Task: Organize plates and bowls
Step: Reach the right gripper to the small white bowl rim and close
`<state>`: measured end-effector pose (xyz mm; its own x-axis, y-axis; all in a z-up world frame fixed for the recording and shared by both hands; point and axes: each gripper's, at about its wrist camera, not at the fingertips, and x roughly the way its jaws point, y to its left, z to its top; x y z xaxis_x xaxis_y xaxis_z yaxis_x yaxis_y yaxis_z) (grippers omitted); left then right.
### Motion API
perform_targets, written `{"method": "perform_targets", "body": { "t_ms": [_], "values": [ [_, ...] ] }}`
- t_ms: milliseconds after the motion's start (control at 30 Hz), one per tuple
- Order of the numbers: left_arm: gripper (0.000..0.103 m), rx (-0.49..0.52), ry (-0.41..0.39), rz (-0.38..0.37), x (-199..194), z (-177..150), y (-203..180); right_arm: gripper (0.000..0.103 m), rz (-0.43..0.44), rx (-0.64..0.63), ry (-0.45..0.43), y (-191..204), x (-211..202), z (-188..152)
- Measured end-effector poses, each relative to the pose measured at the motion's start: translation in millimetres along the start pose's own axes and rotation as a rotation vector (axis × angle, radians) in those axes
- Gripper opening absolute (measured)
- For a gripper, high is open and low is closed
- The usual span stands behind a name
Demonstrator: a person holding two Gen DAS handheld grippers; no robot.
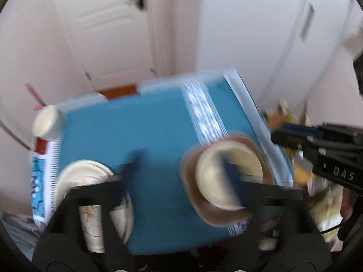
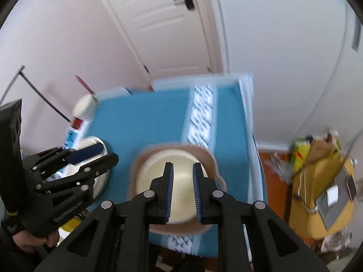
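A round cream bowl (image 2: 179, 176) sat in a tan, rounded-square plate (image 2: 213, 158) on the surface under a teal woven cloth (image 2: 140, 122) with a white patterned stripe. The right gripper (image 2: 182, 195) hovered above the bowl, jaws slightly parted and empty. The left gripper (image 1: 181, 170) had its jaws spread wide, holding nothing. A cream patterned plate (image 1: 74, 176) lay left, beside a blue-and-white tube (image 1: 43, 170)

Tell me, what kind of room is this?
Probably a room in a home, not a lab: a white panelled door with a black handle, a small table under a blue cloth set with a bowl, and a cluttered yellow bag.
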<state>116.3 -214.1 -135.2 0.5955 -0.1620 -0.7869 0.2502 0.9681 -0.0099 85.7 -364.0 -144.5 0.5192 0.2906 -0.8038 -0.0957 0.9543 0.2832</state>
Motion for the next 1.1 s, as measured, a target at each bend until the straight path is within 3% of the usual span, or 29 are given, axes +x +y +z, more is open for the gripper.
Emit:
{"method": "perform_targets", "body": {
  "t_ms": [33, 67, 100, 133, 367, 467, 600, 700, 800, 933, 967, 1067, 1100],
  "values": [
    [0.103, -0.042, -0.083, 0.026, -20, 3, 14, 0.042, 0.018, -0.016, -0.025, 5, -5, 7],
    [0.103, -0.061, -0.113, 0.037, -29, 4, 22, 0.075, 0.041, -0.037, -0.056, 11, -9, 16],
    [0.103, -0.081, -0.13, 0.057, -38, 6, 32, 0.101, 0.06, -0.055, -0.082, 16, -12, 23],
    [0.103, -0.105, -0.137, 0.088, -47, 8, 43, 0.103, 0.083, -0.084, -0.117, 24, -15, 32],
    [0.103, -0.303, -0.196, 0.198, -89, 7, 129, 0.103, 0.186, -0.325, -0.249, 102, -17, 91],
    [0.103, -0.397, -0.206, 0.23, -97, 6, 173, 0.103, 0.216, -0.412, -0.217, 146, -6, 122],
    [0.103, -0.521, -0.191, 0.243, -94, -3, 231, 0.103, 0.242, -0.429, -0.222, 191, 21, 158],
    [0.102, -0.609, -0.158, 0.228, -77, -6, 274, 0.103, 0.293, -0.43, -0.125, 224, 68, 186],
    [0.099, -0.708, -0.112, 0.162, -47, -12, 320, 0.103, 0.311, -0.427, -0.005, 254, 127, 205],
    [0.073, -0.772, -0.014, 0.103, 12, -13, 367, 0.103, 0.303, -0.449, 0.145, 289, 215, 212],
    [0.07, -0.78, 0.003, 0.093, 25, -12, 373, 0.1, 0.305, -0.449, 0.192, 298, 244, 212],
    [0.056, -0.798, 0.073, 0.065, 77, -14, 399, 0.071, 0.318, -0.433, 0.32, 311, 305, 203],
    [0.049, -0.804, 0.087, 0.06, 89, -15, 404, 0.066, 0.318, -0.426, 0.351, 315, 323, 200]
  ]
}}
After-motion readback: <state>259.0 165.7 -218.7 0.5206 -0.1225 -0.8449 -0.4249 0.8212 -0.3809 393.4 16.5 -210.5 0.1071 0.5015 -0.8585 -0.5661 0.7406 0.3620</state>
